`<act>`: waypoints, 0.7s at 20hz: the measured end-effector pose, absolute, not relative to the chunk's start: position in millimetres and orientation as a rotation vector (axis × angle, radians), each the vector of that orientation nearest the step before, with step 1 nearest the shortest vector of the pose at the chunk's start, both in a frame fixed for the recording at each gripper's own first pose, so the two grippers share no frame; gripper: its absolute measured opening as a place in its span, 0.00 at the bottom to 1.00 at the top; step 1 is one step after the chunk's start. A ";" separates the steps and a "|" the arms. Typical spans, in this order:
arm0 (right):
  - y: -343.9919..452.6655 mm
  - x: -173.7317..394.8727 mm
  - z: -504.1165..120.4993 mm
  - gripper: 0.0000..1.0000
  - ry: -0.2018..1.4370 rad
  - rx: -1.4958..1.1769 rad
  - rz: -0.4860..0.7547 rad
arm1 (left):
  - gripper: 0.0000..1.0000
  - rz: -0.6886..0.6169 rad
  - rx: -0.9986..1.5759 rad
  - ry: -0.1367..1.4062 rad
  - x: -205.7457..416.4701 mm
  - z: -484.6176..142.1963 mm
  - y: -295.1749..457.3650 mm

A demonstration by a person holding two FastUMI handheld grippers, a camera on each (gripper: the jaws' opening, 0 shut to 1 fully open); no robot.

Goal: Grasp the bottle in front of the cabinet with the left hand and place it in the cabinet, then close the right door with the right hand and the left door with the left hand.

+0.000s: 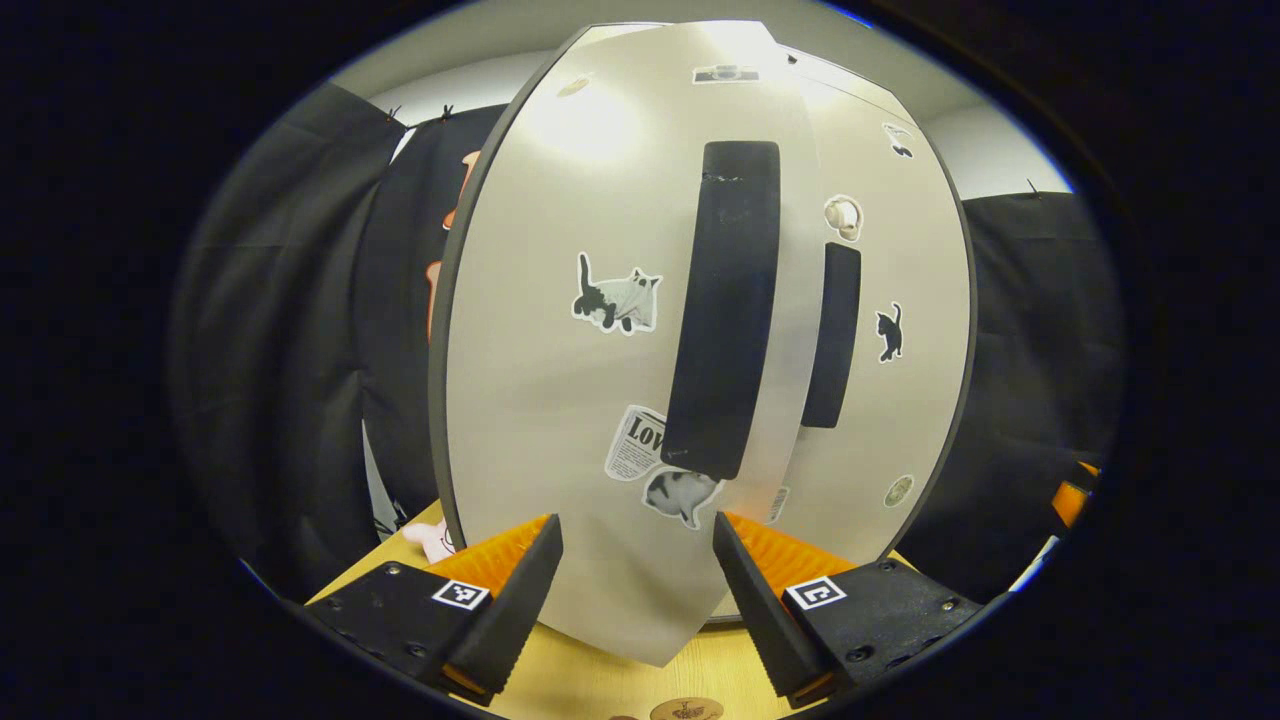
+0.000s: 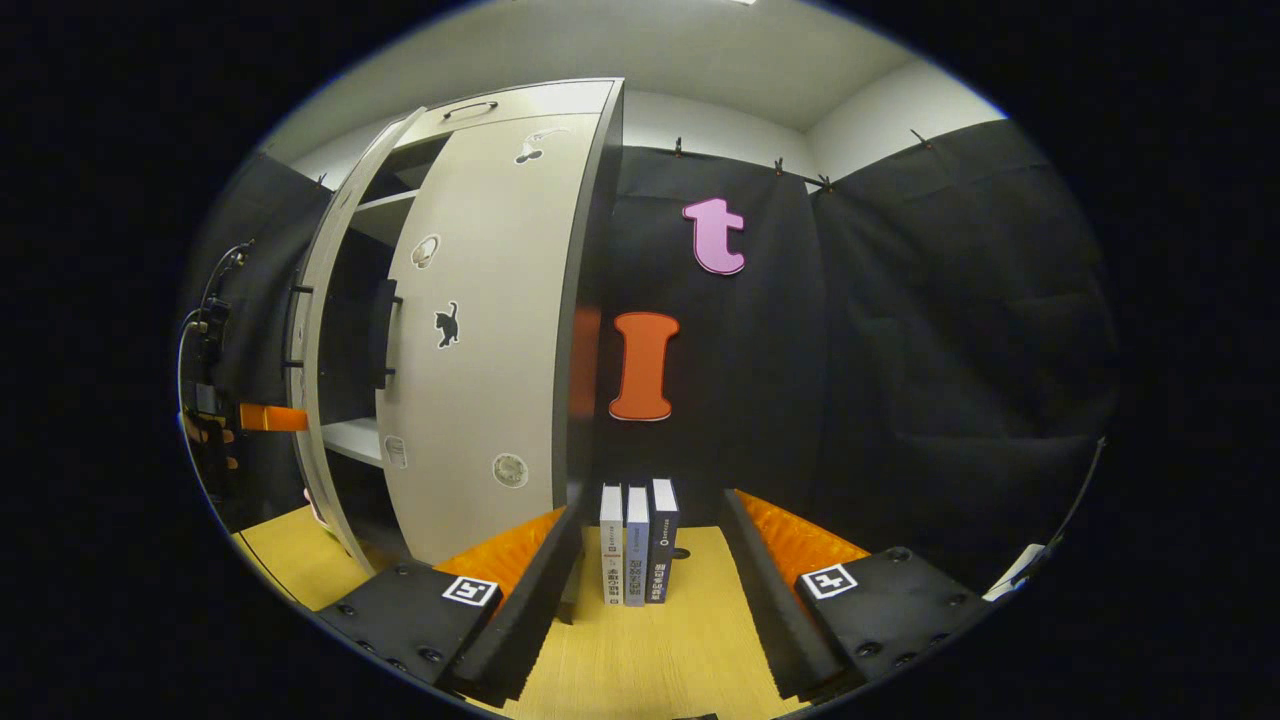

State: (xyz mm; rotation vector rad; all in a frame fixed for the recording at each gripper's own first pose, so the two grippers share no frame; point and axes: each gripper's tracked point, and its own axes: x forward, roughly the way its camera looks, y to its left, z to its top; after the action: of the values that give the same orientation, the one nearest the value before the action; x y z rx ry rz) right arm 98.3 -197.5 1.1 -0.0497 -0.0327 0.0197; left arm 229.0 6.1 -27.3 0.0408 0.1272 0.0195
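Facing a tall pale cabinet [image 2: 530,100] on a light wooden table [image 2: 640,650], with black cloth wall [image 2: 900,350] draped behind and to both sides. Judging the bottle to be already inside, behind the doors. Seeing the right door [image 2: 480,330] lying flush with the cabinet front, and the left door [image 1: 560,400] hanging ajar just ahead of the left gripper [image 1: 637,580], its free edge overlapping the right door and not yet shut.

Expecting a stiff, flat, light panel that swings easily on its hinge: smooth and glossy, so likely slippery under a sideways push. Better to press flat on the face near the long black handle [image 1: 725,310], far from the hinge, or to hook that handle, than to pinch the thin edge. Pushing gently, to spare the cabinet a rocking slam.

Holding nothing in the left gripper, fingers spread wide, with the door's lower corner lying between them; cannot tell whether touching. Holding nothing in the right gripper [image 2: 650,600] either, fingers wide, aimed past the cabinet's dark side at three upright books [image 2: 638,540] near the wall.

Noting a shelf [image 2: 350,435] through the gap, and a cat sticker [image 1: 615,298] among other small stickers on the doors.
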 end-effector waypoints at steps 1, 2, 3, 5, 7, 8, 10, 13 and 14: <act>-201.5 97.5 -1.1 0.94 -0.028 -0.039 0.012 | 0.93 0.021 0.044 0.134 230.9 -27.9 5.5; -205.4 96.2 -3.1 0.94 -0.022 -0.026 0.003 | 0.93 0.025 0.050 0.139 233.6 -28.6 4.6; -208.6 94.7 -3.8 0.94 -0.019 -0.012 -0.004 | 0.93 0.027 0.060 0.142 236.2 -28.2 3.9; -215.8 92.0 -4.4 0.94 -0.022 0.002 -0.019 | 0.93 0.030 0.082 0.139 241.4 -27.7 3.4; -225.7 88.9 -4.1 0.94 -0.026 0.003 -0.043 | 0.93 0.033 0.092 0.137 247.6 -28.3 2.8; -229.0 88.0 -3.9 0.94 -0.028 0.005 -0.053 | 0.93 0.039 0.095 0.138 249.0 -28.7 3.8; -232.4 87.0 -6.6 0.94 -0.021 0.008 -0.062 | 0.93 0.043 0.092 0.143 249.2 -29.4 4.3; -236.0 85.2 -7.5 0.94 -0.016 0.006 -0.073 | 0.93 0.047 0.080 0.149 249.7 -29.5 3.5; -236.6 84.5 -7.7 0.94 -0.015 0.004 -0.078 | 0.93 0.050 0.078 0.151 249.8 -30.2 4.4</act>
State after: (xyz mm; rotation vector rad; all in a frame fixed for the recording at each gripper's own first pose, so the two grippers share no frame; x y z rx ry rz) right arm 84.5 -236.6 -7.7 0.0040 -0.0148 -0.0783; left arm 249.8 4.4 -30.2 0.0783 0.1511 0.0504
